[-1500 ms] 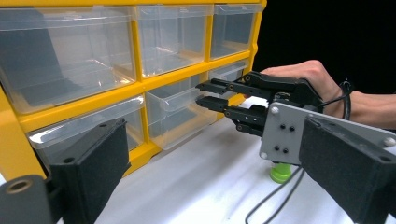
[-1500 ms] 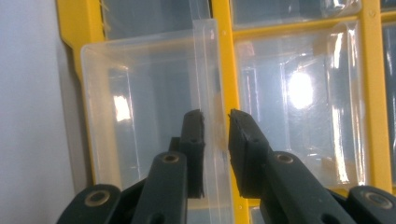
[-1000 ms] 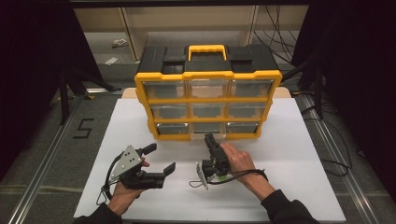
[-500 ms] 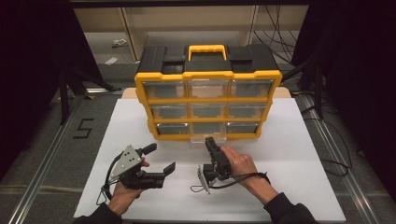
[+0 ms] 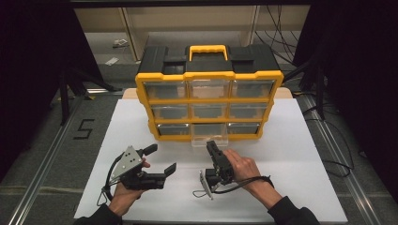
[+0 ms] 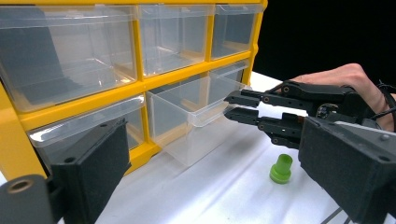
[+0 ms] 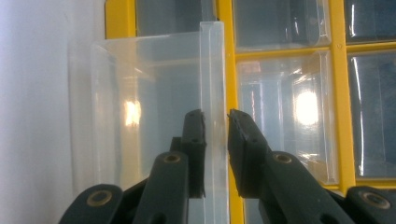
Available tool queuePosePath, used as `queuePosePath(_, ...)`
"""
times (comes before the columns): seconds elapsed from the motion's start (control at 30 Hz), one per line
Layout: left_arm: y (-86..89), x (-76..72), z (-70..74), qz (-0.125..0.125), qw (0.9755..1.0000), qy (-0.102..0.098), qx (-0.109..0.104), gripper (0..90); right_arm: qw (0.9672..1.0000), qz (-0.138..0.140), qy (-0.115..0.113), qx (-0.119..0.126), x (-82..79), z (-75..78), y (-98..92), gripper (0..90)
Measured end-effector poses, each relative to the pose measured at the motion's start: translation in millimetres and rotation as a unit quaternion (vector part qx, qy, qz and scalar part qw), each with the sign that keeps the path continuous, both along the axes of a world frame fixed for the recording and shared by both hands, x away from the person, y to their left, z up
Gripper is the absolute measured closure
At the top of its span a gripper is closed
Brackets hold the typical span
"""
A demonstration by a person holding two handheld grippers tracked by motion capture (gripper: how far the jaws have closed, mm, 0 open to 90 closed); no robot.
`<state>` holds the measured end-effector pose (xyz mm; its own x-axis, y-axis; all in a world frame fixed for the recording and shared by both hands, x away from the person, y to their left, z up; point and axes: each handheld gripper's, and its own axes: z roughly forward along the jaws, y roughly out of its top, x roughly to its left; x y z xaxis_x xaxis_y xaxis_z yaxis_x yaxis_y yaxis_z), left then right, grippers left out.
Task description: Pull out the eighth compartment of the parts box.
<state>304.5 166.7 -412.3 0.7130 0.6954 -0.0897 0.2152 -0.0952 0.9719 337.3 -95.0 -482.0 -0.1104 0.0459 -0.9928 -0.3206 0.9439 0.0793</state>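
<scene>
one floor mark (image 5: pixel 84 129): "5"

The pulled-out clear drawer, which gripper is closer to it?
Right. The right gripper has its fingers on either side of the clear drawer's front lip; the left gripper sits back on the table, well away.

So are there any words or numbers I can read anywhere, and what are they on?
"5": a dark mark on the grey floor, left of the white table.
The yellow organizer, its clear drawers, the green cap and both grippers carry no text that can be read.
</scene>
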Motion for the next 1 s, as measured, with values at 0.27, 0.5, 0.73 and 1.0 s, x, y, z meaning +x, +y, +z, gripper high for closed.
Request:
queuePosePath(0.27,0.1,0.1,-0.1,0.001,1.0000,0.001,0.000,8.7,1.0000,0.001,0.005,0.004,-2.8,-0.9,-1.3,77.6)
queuePosePath(0.5,0.3,0.2,-0.2,0.002,1.0000,0.001,-0.001,8.7,0.9999,0.004,0.006,-0.008,-4.2,-1.8,-0.8,77.3)
queuePosePath(0.73,0.5,0.4,-0.1,0.002,1.0000,0.001,-0.001,8.8,0.9998,0.003,0.020,0.008,-3.8,2.2,-0.8,75.1)
queuePosePath(1.0,0.6,0.7,-0.3,0.003,1.0000,0.002,-0.001,8.7,0.9947,0.006,0.087,0.053,-6.9,19.6,-5.7,56.0)
